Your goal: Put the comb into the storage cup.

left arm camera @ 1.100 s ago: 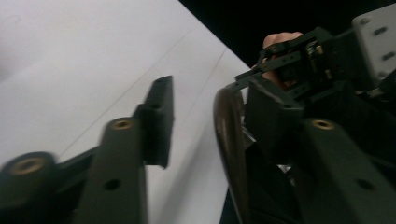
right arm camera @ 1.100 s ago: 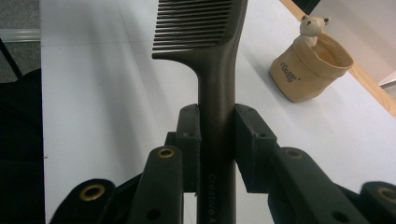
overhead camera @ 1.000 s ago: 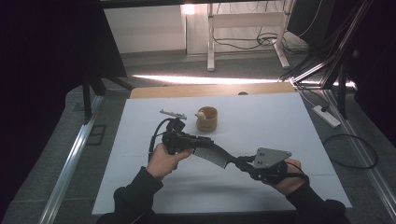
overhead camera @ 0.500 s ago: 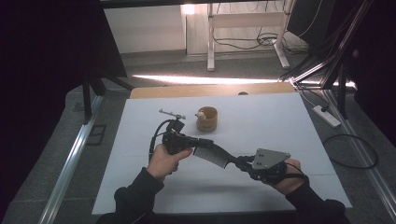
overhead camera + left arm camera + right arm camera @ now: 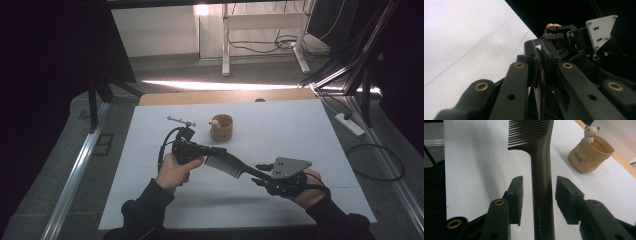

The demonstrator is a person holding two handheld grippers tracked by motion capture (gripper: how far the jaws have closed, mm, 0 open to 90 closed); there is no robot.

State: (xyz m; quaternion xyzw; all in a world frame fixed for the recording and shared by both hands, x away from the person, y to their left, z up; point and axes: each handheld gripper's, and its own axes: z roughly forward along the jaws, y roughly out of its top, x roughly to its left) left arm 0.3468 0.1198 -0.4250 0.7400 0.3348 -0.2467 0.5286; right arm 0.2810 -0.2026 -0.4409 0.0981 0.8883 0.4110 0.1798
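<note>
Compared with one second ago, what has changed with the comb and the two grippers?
The left gripper has closed on the comb at its toothed end. The right gripper has just been opening; its pads stand apart from the handle between them. Both hands, the comb and the cup stayed in place.

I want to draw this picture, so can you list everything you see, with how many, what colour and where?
comb: one, black, held up over the table between the two grippers
cup: one, tan, with a small bear figure on its rim, at the far middle of the table
table: one, white top
power strip: one, white, on the floor right of the table
left gripper: one, black, shut on the comb's toothed end
right gripper: one, black, jaws just opening, pads apart from the comb's handle
hands: two, in dark sleeves, near edge
</note>
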